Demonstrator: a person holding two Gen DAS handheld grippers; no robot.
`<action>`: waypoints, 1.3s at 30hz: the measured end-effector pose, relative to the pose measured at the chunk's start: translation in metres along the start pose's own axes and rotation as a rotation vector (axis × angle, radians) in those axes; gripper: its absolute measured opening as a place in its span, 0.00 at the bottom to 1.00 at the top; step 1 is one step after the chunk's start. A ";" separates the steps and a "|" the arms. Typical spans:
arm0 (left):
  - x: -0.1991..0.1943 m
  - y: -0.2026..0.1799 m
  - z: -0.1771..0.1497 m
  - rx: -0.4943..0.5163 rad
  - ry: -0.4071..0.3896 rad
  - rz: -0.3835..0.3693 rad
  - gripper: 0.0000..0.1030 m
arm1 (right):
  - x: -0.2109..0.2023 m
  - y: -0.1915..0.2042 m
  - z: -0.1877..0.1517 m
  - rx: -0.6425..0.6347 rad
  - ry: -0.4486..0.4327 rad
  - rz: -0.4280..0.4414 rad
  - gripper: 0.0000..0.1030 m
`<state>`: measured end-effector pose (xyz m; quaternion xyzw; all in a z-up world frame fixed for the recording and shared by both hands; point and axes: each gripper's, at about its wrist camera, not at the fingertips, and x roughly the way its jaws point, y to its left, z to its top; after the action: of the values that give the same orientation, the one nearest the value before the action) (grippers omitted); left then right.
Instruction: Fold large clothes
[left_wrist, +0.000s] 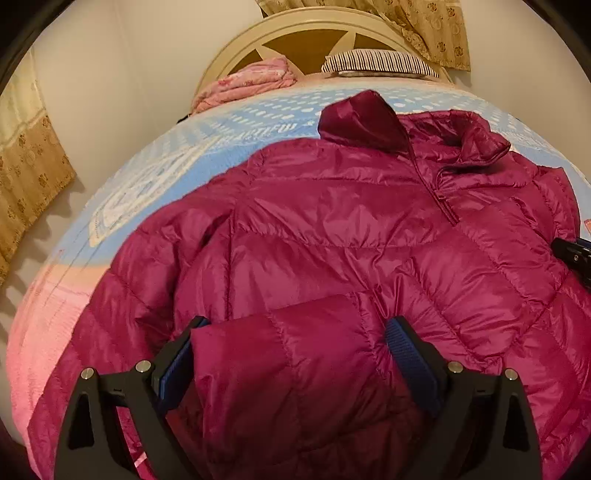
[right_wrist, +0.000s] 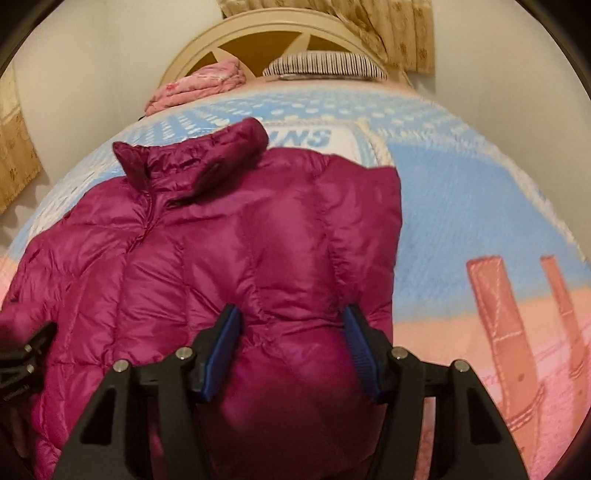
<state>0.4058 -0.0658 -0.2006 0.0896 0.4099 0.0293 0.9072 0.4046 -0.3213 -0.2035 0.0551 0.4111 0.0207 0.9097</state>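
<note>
A magenta puffer jacket (left_wrist: 332, 229) lies front up on the bed, collar (right_wrist: 207, 155) toward the headboard. One sleeve (left_wrist: 280, 369) is folded over the body and lies between the wide-apart jaws of my left gripper (left_wrist: 297, 325); the blue pads (left_wrist: 173, 365) stand beside it without squeezing. In the right wrist view my right gripper (right_wrist: 291, 310) has its pads (right_wrist: 221, 347) pressed into a bunched bulge of the jacket's right side (right_wrist: 291, 350). The right gripper's edge (left_wrist: 576, 254) shows in the left wrist view, and the left one (right_wrist: 26, 354) in the right wrist view.
The bed carries a blue, white and pink blanket (right_wrist: 461, 221). A folded pink quilt (left_wrist: 251, 85) and a striped pillow (left_wrist: 376, 62) sit by the cream headboard (left_wrist: 310, 26). Patterned curtains (left_wrist: 29, 177) hang at the left and behind. A white wall runs along the bed's left.
</note>
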 end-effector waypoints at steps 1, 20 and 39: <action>0.002 -0.001 -0.001 0.001 0.004 -0.002 0.95 | 0.001 0.000 0.000 0.002 0.005 -0.002 0.60; 0.012 0.007 -0.005 -0.062 0.033 -0.051 0.99 | -0.062 0.065 -0.008 -0.120 -0.065 0.037 0.76; 0.012 0.007 -0.006 -0.063 0.035 -0.045 0.99 | -0.014 0.074 -0.043 -0.140 0.027 -0.003 0.78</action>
<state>0.4097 -0.0561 -0.2121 0.0513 0.4267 0.0232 0.9026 0.3636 -0.2457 -0.2128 -0.0094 0.4208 0.0490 0.9058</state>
